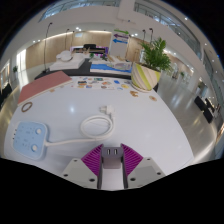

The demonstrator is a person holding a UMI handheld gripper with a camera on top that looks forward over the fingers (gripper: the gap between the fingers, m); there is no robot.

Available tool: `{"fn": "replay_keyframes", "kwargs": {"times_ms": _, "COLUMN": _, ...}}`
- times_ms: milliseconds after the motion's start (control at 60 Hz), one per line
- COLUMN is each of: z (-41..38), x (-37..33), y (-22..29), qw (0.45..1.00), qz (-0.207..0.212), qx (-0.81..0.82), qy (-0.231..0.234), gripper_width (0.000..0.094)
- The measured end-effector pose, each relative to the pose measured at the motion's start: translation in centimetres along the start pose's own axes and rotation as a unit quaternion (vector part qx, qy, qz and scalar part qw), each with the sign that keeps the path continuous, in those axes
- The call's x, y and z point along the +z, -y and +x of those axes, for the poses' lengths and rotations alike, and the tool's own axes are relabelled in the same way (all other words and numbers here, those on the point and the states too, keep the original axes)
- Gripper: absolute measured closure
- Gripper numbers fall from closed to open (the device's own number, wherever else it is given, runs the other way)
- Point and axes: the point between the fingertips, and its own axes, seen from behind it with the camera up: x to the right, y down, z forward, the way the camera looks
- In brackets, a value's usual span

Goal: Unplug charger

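Note:
My gripper (111, 160) sits low over a white table (150, 120). Its purple pads (94, 158) press on both sides of a white charger (111, 153). Two metal prongs show on the charger's face, free of any socket. A white cable (95, 125) loops on the table just ahead of the fingers. A pale power strip (30, 138) lies to the left of the fingers, apart from the charger.
A small dark ring (27, 105) lies beyond the power strip. Several cards (110, 88) lie further along the table. A potted plant (152, 60) stands at the far right end. Chairs and desks stand beyond in a large room.

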Motion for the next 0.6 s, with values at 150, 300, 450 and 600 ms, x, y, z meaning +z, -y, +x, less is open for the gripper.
{"fn": "replay_keyframes", "kwargs": {"times_ms": 150, "z": 0.8, "x": -0.7, "y": 0.8, "qw": 1.000, "qz": -0.004, "qx": 0.011, "qy": 0.009, "gripper_width": 0.0138}}
{"fn": "replay_keyframes", "kwargs": {"times_ms": 300, "z": 1.9, "x": -8.2, "y": 3.8, "qw": 1.000, "qz": 0.020, "qx": 0.009, "qy": 0.016, "gripper_width": 0.0089}}
{"fn": "replay_keyframes", "kwargs": {"times_ms": 450, "z": 3.4, "x": -20.6, "y": 3.6, "qw": 1.000, "qz": 0.005, "qx": 0.015, "qy": 0.023, "gripper_width": 0.0087}}
{"fn": "replay_keyframes", "kwargs": {"times_ms": 600, "z": 4.9, "x": -29.6, "y": 0.4, "qw": 0.999, "qz": -0.014, "qx": 0.025, "qy": 0.023, "gripper_width": 0.0086}}
